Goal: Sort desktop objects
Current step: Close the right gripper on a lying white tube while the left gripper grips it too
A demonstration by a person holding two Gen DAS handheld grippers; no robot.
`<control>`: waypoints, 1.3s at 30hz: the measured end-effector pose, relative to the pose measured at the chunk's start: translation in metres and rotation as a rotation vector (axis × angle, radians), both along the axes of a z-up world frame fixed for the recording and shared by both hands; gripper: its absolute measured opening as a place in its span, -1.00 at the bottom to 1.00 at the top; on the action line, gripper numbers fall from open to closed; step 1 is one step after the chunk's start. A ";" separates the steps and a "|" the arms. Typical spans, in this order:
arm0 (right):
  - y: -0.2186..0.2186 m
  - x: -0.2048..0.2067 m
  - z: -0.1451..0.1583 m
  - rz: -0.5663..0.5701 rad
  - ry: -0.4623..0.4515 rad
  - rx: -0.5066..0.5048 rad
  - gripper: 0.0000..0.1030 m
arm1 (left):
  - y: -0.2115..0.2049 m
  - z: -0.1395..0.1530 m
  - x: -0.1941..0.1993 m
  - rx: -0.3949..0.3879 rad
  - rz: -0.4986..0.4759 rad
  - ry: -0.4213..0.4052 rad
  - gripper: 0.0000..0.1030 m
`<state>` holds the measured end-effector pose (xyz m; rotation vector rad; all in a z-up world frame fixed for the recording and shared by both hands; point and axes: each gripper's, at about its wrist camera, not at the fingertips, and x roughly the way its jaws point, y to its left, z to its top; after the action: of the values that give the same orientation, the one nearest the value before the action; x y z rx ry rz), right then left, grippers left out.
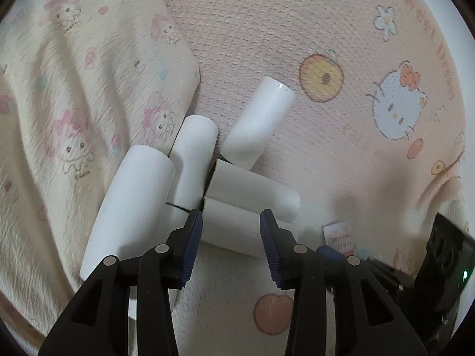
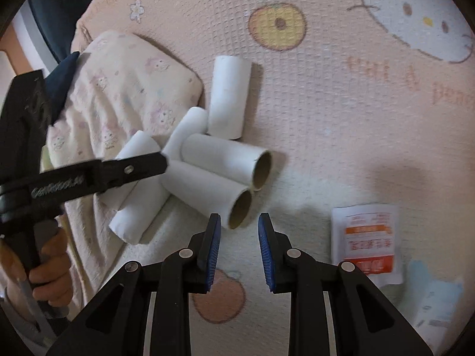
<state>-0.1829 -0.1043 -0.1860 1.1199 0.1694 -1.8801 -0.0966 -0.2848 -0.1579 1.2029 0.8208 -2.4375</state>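
Tubes, left wrist view: five white cardboard tubes (image 1: 193, 160) in one cluster on the pink cartoon-print mat (image 1: 341, 44), beside a cream printed cushion (image 1: 74, 74).
Axes: three tubes point away from the camera, two lie crosswise.
Left gripper (image 1: 231, 218): jaws spread wide, empty, tips over the nearest crosswise tube (image 1: 231, 225), gripping nothing.
Tubes, right wrist view: the same five; two show brown open ends (image 2: 262, 170) facing lower right, and one lies apart at the top, its axis running up the picture (image 2: 228, 96).
Packets: one orange-and-white sachet (image 2: 366, 240) lies right of the cluster, clear of the tubes.
Right gripper (image 2: 239, 222): jaws apart by a narrow gap, empty, just beside the nearest open tube end (image 2: 240, 209).
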 end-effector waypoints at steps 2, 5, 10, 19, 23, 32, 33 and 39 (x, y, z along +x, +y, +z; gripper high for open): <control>-0.001 0.002 0.000 0.022 0.003 -0.015 -0.50 | 0.001 -0.001 -0.004 -0.017 0.001 -0.006 -0.14; 0.000 0.001 0.003 0.047 -0.006 -0.049 -0.16 | 0.004 -0.003 -0.011 -0.047 0.000 -0.031 -0.15; 0.000 -0.002 0.002 0.049 0.001 -0.035 -0.16 | 0.008 -0.006 -0.016 -0.031 0.010 -0.038 -0.15; 0.011 -0.012 -0.015 0.009 -0.042 0.004 -0.16 | 0.020 -0.006 -0.022 -0.007 -0.039 -0.057 -0.19; 0.015 -0.014 -0.013 0.018 -0.042 -0.007 -0.16 | 0.028 -0.007 -0.024 -0.013 -0.036 -0.073 -0.20; -0.003 -0.015 -0.014 0.036 -0.052 0.004 -0.16 | 0.012 -0.010 -0.029 -0.072 0.002 -0.127 -0.17; -0.004 -0.015 -0.013 0.041 -0.060 -0.004 -0.16 | 0.012 -0.011 -0.029 -0.068 0.002 -0.124 -0.17; -0.011 -0.015 -0.019 0.053 -0.100 -0.003 -0.36 | 0.020 -0.018 -0.034 -0.017 -0.030 -0.141 -0.23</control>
<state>-0.1981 -0.1156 -0.2051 1.1935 0.1381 -1.7727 -0.1302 -0.2648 -0.1763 1.3723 0.7450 -2.3463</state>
